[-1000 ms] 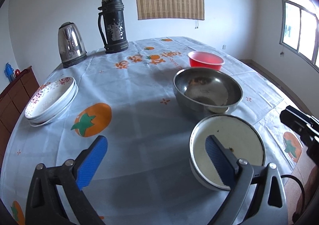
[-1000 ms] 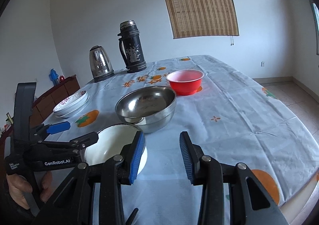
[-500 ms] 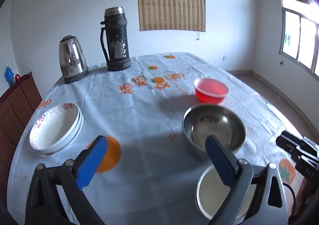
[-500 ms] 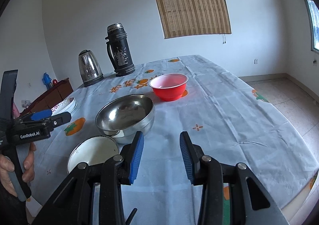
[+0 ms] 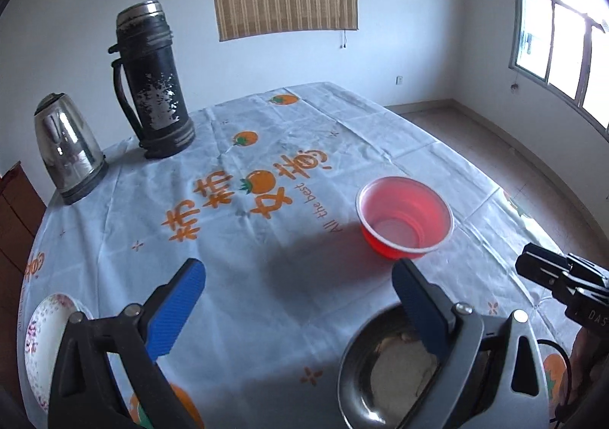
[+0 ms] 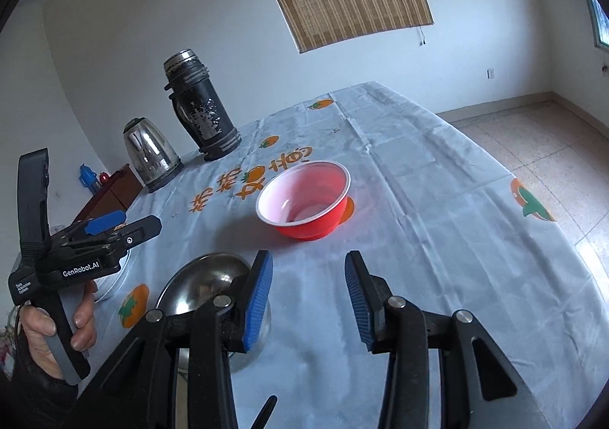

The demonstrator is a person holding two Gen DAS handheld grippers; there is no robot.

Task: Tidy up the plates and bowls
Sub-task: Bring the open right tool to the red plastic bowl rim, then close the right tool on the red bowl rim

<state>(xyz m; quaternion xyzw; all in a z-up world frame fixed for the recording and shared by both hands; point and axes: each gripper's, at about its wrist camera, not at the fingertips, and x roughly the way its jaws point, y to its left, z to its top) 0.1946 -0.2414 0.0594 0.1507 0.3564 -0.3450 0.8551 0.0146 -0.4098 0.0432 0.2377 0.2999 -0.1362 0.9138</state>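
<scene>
A red plastic bowl stands on the table ahead of both grippers; it also shows in the right wrist view. A steel bowl sits nearer, under my left gripper's right finger, and shows in the right wrist view behind my right gripper's left finger. A stack of floral plates lies at the left edge. My left gripper is open wide and empty above the cloth. My right gripper is open and empty, short of the red bowl.
A black thermos and a steel kettle stand at the far left of the table. The tablecloth has orange fruit prints. The table's right edge drops to a tiled floor. A wooden cabinet stands at left.
Both grippers have risen and moved forward over the table. The white enamel bowl has dropped out of view below, and the red bowl is now closer. Both stay open.
</scene>
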